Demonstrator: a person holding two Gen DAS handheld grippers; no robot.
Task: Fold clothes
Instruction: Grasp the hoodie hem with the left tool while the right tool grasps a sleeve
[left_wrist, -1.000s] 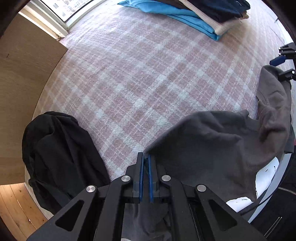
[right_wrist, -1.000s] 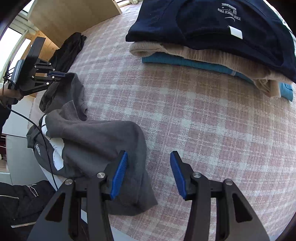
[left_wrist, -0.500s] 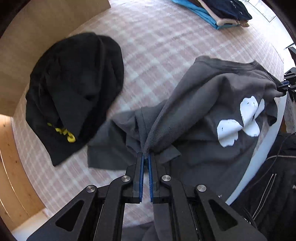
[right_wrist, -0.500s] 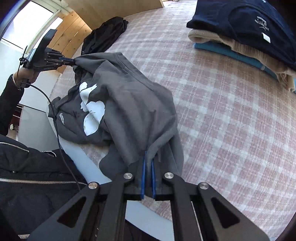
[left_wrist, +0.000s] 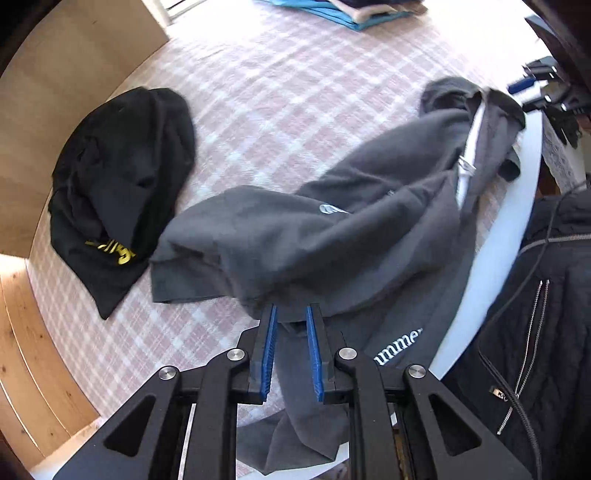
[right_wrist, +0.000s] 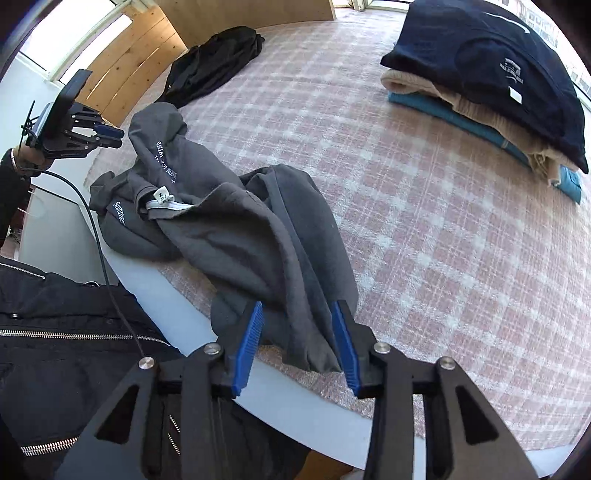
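The left gripper (left_wrist: 291, 347) is standing part-open over the near table edge, its blue pads gripping nothing; the right gripper (right_wrist: 298, 345) is gaping wider, the hem of the crumpled dark grey sweatshirt with white lettering (right_wrist: 236, 229) lying loose between its pads (right_wrist: 248, 347). Only the left wrist view is showing the yellow print on the heaped black garment (left_wrist: 118, 184); only the right wrist view is showing the sweatshirt's white neck label. The sweatshirt is lying bunched on the pink checked tablecloth (right_wrist: 424, 221), one part hanging over the edge; farther off, a folded pile of navy, beige and blue clothes (right_wrist: 491, 74) is sitting.
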